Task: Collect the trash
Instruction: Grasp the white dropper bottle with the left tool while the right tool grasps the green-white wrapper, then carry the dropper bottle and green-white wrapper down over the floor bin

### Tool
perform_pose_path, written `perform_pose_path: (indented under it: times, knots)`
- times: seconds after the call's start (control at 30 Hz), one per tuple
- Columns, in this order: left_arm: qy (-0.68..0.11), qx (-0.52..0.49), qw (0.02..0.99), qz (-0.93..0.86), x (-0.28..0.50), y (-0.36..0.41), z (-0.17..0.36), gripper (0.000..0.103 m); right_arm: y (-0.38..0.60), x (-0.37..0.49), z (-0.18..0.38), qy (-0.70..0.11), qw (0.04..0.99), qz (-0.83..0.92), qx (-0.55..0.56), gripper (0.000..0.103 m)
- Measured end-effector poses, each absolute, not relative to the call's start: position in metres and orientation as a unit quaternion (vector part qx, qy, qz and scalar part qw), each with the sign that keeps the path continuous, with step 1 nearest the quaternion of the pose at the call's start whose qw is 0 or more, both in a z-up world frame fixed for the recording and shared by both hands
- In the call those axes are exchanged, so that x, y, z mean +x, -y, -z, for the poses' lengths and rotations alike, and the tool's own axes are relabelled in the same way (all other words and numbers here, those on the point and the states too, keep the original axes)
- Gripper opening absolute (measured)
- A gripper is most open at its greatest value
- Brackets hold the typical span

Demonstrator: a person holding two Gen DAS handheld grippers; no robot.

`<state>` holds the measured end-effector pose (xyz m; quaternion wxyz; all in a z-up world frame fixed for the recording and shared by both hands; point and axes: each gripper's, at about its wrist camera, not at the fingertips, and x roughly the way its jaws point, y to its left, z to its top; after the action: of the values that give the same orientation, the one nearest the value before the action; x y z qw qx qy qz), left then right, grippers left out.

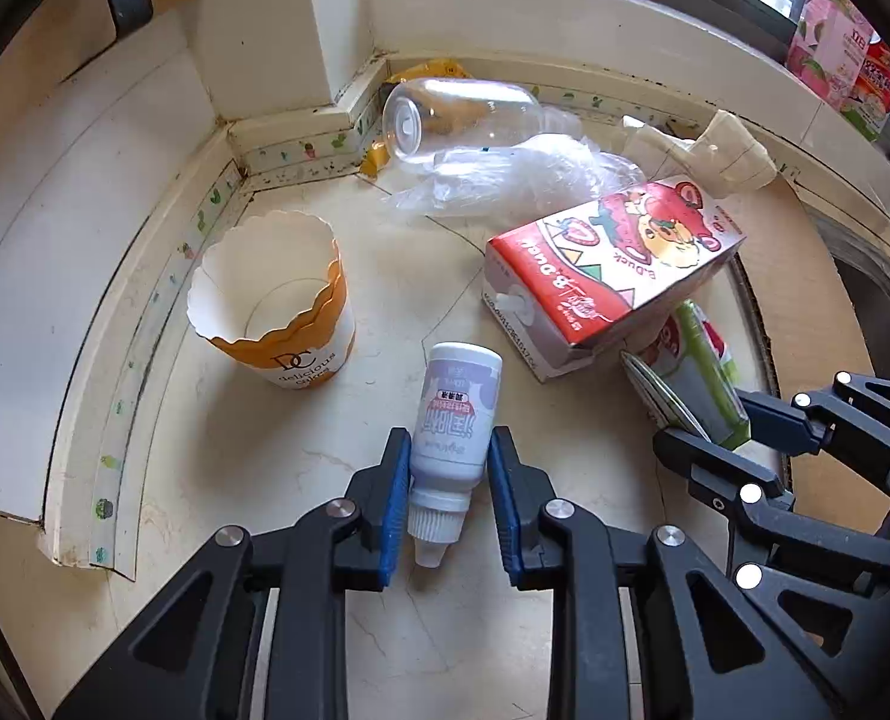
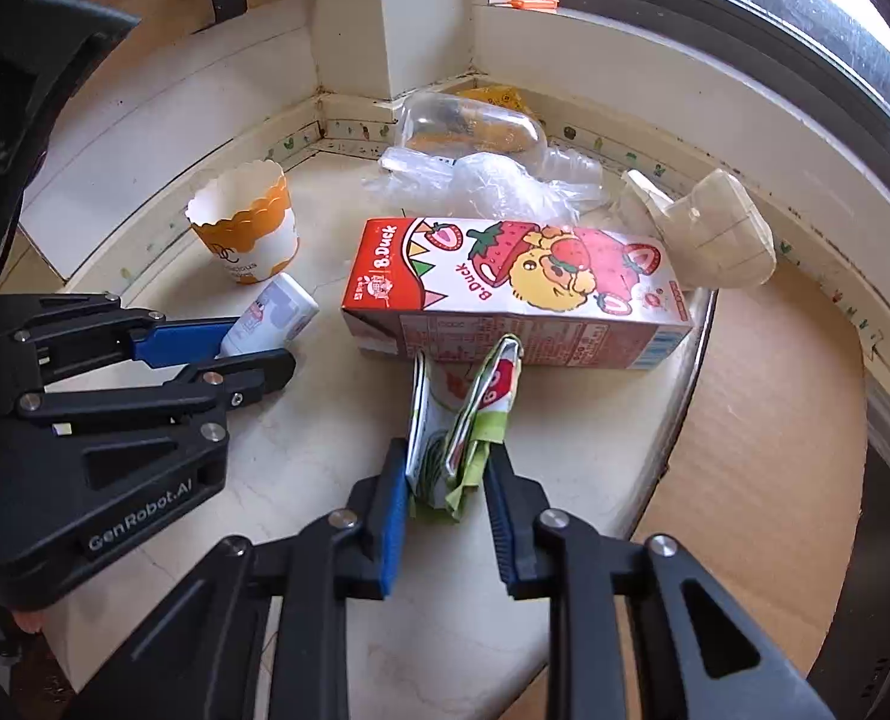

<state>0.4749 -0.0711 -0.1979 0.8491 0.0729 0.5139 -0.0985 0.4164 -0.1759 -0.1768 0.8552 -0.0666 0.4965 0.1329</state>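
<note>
Left tool (image 1: 448, 468) gripping yogurt bottle (image 1: 454, 420), right tool (image 2: 445, 480) gripping wrapper (image 2: 469, 414)

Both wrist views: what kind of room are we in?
Probably a home kitchen counter in a window corner: marble-look countertop, what looks like a steel sink edge on the right, a window sill, plus food trash such as the strawberry milk carton and paper cup.

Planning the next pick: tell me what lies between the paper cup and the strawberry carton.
In the left wrist view, only the small white bottle lies between paper cup and strawberry carton, nearer the camera; otherwise bare counter.
</note>
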Motion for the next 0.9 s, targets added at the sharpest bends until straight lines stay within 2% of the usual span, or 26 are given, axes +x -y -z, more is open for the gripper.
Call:
perform_pose_path:
  times: [0.3,0.53,0.9]
  knots:
    - [-0.509,0.067,0.853,0.094,0.434,0.069,0.163,0.024,0.197,0.380,0.153,-0.502,0.854,-0.133,-0.041,0.021]
    - [-0.505,0.080,0.853,0.104,0.375,0.073,0.115,0.023,0.215,0.317,0.093,-0.470,0.870,-0.146,-0.011,0.021]
    - [-0.466,0.064,0.868,0.161,0.268,0.083,0.030,0.024,0.221,0.203,0.012,-0.426,0.890,-0.157,-0.030,0.021]
